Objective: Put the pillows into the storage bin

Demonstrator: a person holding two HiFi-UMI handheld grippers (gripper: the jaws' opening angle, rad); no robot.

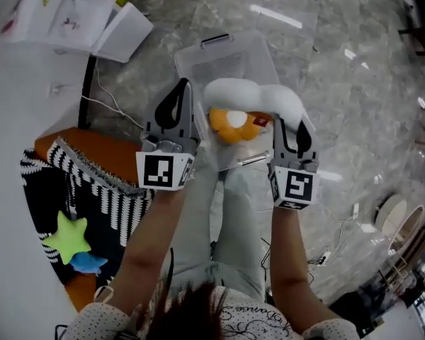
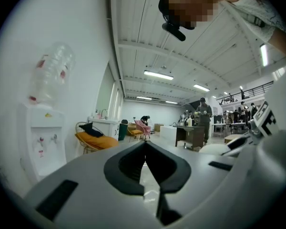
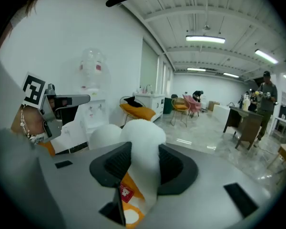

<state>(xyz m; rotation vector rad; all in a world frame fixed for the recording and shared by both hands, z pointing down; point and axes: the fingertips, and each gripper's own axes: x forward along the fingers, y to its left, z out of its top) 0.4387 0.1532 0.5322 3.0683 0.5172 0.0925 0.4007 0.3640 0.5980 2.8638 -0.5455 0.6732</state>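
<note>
Step in hand: carrying a pillow to the bin.

- Right gripper: jaws pinch the white edge of the pillow, a white-and-orange one. The grip looks solid in the right gripper view, with fabric bunched between the pads.
- Left gripper: jaws pressed together with nothing in them. In the head view it sits at 9 o'clock of the pillow, near but not touching as far as I can see.
- Bin: clear, on the floor at 12 o'clock from my knees. The pillow hangs over its opening, toward the near side. I can't tell if it's below the rim yet.

Next move, my read: lower the right gripper until the pillow sits inside the walls, then spread the jaws and pull back clear. The pillow is soft and may spring over the rim, so a push from the left gripper may be needed.

More to do: the striped pillow and the green star lie at 8 o'clock, well apart from the bin.
</note>
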